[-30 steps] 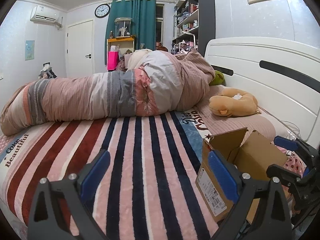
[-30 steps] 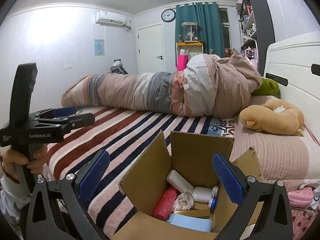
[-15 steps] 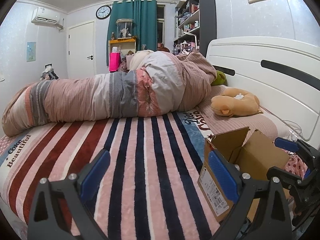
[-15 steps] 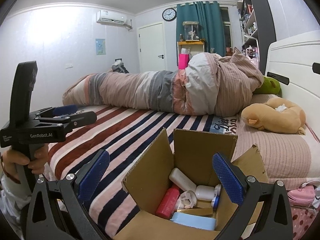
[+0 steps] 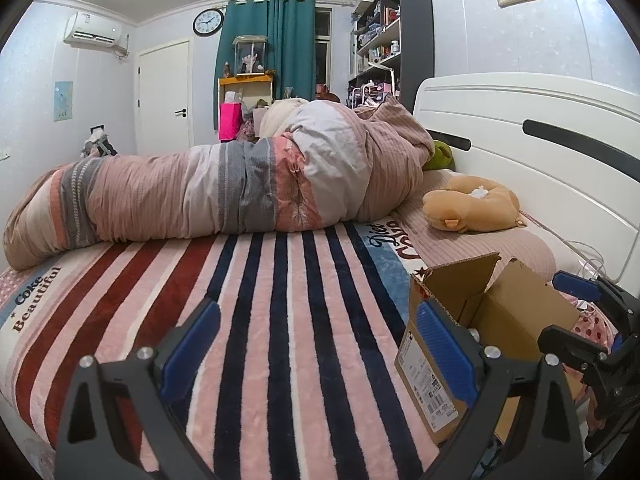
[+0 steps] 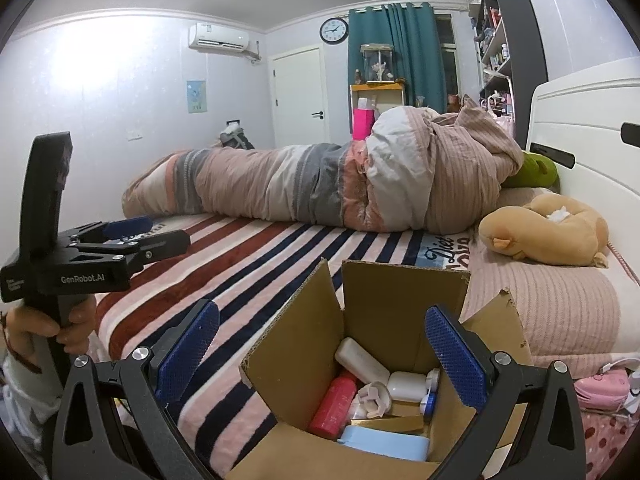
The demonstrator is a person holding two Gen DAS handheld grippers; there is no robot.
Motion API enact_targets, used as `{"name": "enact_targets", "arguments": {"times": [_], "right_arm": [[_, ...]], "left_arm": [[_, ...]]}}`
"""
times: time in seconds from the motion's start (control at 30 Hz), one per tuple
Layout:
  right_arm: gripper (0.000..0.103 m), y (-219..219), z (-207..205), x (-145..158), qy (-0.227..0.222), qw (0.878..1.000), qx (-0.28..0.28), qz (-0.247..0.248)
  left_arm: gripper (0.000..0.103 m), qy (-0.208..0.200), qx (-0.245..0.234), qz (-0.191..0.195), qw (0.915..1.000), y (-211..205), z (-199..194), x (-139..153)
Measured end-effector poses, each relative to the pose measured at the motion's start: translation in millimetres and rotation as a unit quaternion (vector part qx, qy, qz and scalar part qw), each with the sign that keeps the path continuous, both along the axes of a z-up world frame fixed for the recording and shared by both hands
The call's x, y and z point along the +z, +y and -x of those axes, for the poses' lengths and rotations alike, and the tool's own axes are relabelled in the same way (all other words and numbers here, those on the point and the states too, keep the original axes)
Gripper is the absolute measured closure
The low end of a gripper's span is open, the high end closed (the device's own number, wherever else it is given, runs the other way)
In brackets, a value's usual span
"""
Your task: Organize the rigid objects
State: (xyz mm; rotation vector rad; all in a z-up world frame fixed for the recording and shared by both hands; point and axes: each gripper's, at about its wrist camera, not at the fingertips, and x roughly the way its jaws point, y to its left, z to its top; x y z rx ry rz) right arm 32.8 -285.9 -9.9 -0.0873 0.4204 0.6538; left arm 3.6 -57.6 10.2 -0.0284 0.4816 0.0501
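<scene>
Right claw (image 6: 322,354) hung wide above the open box (image 6: 404,300); left claw (image 5: 318,346) gaped wide over the bed (image 5: 280,300), empty.

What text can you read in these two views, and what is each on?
"GenRobot.AI": side of the left tool.
"Coke Beautiful": edge of the striped blanket.
"Diet": blanket near the pillow; the word under it is cut off.
Shipping label on the cardboard box: too small to read.

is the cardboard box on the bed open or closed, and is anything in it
Open. The cardboard box has its flaps standing up, and inside lie a red bottle, white containers and a light blue case.
</scene>
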Motion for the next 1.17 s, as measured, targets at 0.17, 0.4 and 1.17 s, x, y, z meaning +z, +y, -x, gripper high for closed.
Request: {"name": "enact_targets", "arguments": {"times": [0.17,0.4,1.17], "right_arm": [[0.0,-1.0,-0.7,-0.2,0.001,1.0,0.001,-0.001],[0.0,-1.0,-1.1,0.5,0.004,1.0,0.001,-0.005],[0.0,0.6,-0.4,-1.1,0.007,1.0,0.0,-0.006]], "left_arm": [[0.005,0.0,0.001,-0.001,1.0,-0.9,-0.4,-0.4],[0.005,0.002,0.003,0.003,1.0,-2.6,-3.1,-2.4],[0.004,0.003,0.005,0.004,1.0,-2.8,-3.4,-2.9]]}}
